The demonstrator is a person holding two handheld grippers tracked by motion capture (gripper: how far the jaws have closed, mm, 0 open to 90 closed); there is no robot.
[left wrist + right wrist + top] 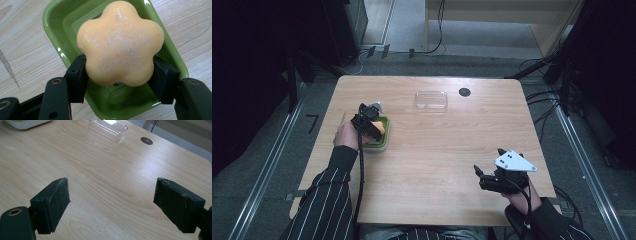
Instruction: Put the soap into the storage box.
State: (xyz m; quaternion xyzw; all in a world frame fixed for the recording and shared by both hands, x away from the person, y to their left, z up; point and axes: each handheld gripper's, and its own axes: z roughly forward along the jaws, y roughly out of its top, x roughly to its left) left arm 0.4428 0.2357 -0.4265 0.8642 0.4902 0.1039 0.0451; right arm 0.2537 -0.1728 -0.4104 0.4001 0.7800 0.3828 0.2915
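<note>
your left gripper (119,71) is clamped on the orange flower-shaped soap (120,42), which sits over the green dish (53,27) near the table's (437,150) left side. whether the soap touches the dish floor is hard to tell. hold it level and centred between the rims, and don't squeeze harder, since the pads (77,75) bite only its lower lobes. further right lies the clear lid (431,99), well apart. your right gripper (111,202) hangs with jaws wide and nothing between them over bare wood; leave it parked there.
</note>
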